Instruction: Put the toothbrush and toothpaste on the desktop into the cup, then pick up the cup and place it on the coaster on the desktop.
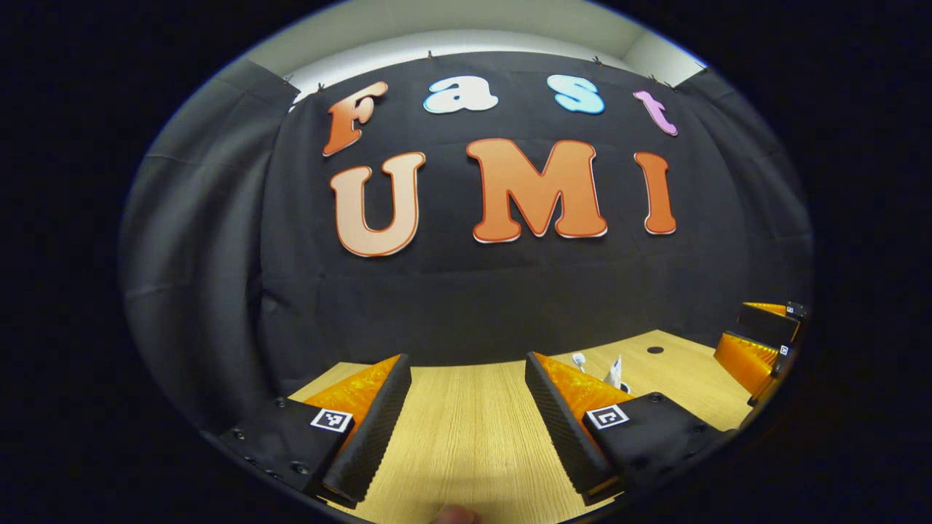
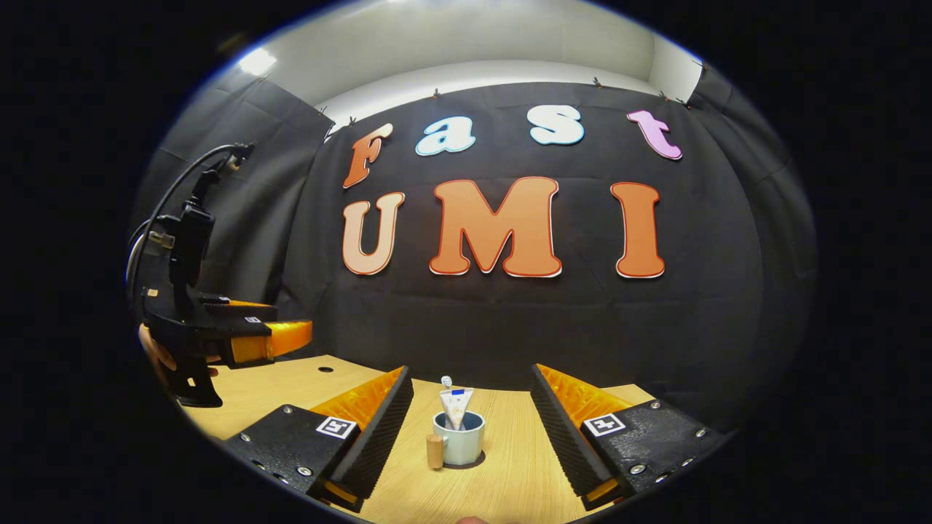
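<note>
In the right gripper view a pale cup [image 2: 460,439] with a wooden handle [image 2: 435,451] stands upright on the wooden desktop [image 2: 510,473]. A toothpaste tube [image 2: 456,406] and a toothbrush [image 2: 446,380] stick up out of it. My right gripper [image 2: 470,375] is open, and the cup sits between and just beyond its fingers, untouched. My left gripper [image 1: 466,360] is open over bare wood. In the left gripper view the toothbrush [image 1: 579,358] and toothpaste tube [image 1: 615,371] peek out behind its right finger [image 1: 561,407], which hides most of the cup.
The left gripper [image 2: 269,338], held by a hand [image 2: 156,356], hovers at the far left of the right gripper view. The right gripper [image 1: 757,342] shows at the right edge of the left gripper view. A small dark hole [image 1: 655,350] marks the desktop. Black cloth walls close the back.
</note>
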The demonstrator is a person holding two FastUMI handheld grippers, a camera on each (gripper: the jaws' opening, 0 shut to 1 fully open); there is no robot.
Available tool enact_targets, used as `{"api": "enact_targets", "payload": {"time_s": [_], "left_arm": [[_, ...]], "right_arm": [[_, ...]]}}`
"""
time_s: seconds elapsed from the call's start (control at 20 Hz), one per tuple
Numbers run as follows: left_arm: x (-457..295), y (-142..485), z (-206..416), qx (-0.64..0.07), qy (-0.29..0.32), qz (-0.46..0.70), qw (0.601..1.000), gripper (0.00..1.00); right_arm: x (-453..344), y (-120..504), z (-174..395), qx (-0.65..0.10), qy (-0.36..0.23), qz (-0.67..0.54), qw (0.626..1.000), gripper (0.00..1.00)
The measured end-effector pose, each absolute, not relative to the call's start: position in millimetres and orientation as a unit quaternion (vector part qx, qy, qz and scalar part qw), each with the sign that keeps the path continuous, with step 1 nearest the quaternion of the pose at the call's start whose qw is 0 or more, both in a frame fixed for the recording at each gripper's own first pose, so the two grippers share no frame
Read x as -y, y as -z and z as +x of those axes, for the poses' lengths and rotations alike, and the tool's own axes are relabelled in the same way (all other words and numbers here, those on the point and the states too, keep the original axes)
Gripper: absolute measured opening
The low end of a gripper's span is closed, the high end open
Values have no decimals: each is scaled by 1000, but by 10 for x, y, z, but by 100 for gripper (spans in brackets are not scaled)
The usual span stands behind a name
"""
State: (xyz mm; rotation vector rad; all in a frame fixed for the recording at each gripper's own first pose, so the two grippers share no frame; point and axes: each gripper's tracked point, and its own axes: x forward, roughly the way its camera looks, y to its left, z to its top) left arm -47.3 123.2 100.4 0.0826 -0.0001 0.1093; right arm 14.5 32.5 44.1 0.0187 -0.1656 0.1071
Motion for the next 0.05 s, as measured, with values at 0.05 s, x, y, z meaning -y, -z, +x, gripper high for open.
{"api": "enact_targets", "payload": {"time_s": [0.05], "left_arm": [[-1280, -1052, -484, 13, -61, 38, 997, 100]], "right_arm": [[-322, -443, 149, 83, -51, 7, 995, 98]]}}
